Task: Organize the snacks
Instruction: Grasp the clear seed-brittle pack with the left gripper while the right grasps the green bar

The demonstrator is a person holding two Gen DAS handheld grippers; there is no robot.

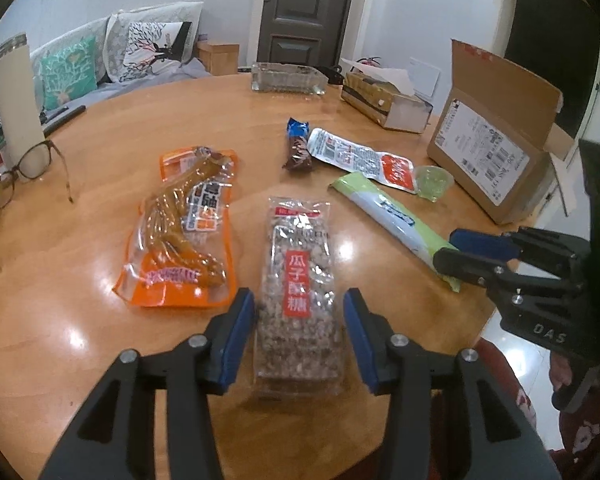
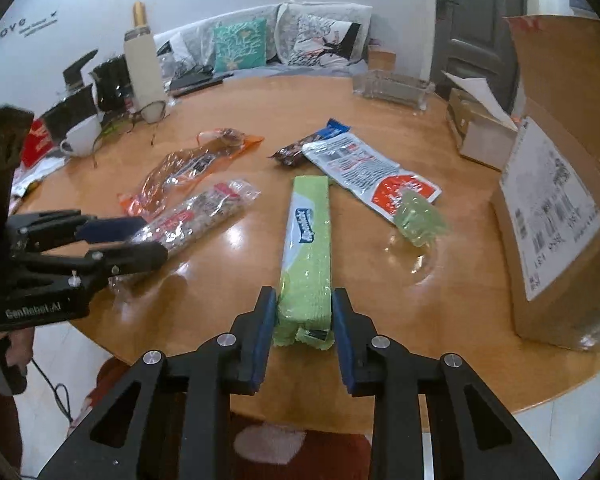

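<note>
Bare table [image 2: 228,264] lies between the packets; the cardboard box [image 2: 560,216] walls the right.

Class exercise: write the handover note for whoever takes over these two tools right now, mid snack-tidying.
Right tool: shut on the near end of the green wafer pack.
Left tool: pads either side of the seed brittle bar, not pressing it.
On the table: orange chicken-foot pack, chocolate bar, white-red pouch, green jelly cup.
The open cardboard box stands at the right.
Done: nothing visibly sorted.
Left: all the snacks.
</note>
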